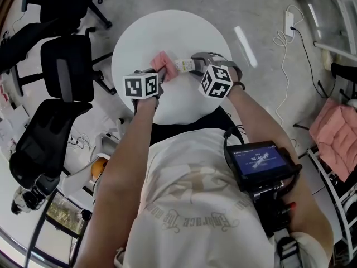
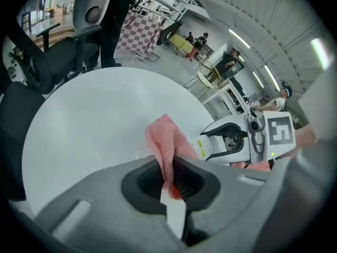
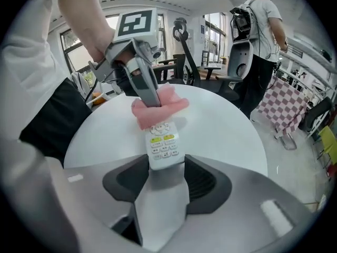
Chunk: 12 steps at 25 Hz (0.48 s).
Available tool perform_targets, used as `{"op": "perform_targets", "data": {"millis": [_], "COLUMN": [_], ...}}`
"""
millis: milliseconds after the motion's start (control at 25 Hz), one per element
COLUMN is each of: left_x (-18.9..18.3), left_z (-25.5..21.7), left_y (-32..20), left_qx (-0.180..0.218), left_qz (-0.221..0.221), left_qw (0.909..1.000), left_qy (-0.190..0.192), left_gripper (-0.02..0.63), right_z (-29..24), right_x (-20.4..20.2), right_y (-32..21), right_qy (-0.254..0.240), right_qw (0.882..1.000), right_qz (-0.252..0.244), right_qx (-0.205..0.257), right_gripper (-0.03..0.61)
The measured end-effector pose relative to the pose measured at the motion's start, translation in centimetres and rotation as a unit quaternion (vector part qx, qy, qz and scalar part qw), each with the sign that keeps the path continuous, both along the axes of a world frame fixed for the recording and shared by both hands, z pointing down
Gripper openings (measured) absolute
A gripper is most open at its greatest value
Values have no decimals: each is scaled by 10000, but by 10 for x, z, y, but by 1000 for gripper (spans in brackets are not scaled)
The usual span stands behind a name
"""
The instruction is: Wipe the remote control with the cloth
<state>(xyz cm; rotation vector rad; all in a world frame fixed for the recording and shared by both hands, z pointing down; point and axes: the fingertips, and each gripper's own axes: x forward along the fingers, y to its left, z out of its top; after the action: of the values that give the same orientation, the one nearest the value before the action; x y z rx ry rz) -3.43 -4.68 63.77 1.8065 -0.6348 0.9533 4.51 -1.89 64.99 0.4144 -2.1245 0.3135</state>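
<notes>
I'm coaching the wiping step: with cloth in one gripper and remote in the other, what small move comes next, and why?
Probably draw the cloth along the remote toward the right gripper, which clamps its near end. The left gripper pinches the cloth, which covers only the remote's far end; the keys are uncovered.
</notes>
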Motion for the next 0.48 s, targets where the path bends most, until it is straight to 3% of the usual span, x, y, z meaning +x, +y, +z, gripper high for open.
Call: {"op": "perform_targets", "data": {"millis": [480], "left_x": [-46], "left_z": [7], "left_y": [3], "left_qx": [37], "left_qz": [-481], "left_qw": [9988], "left_qy": [0], "left_gripper": [18], "right_z": [2], "right_x": [14], "right_y": [-3], "right_qy": [137], "right_qw": [9997], "right_qz": [-29], "right_qx": [-190], "right_gripper": [233]}}
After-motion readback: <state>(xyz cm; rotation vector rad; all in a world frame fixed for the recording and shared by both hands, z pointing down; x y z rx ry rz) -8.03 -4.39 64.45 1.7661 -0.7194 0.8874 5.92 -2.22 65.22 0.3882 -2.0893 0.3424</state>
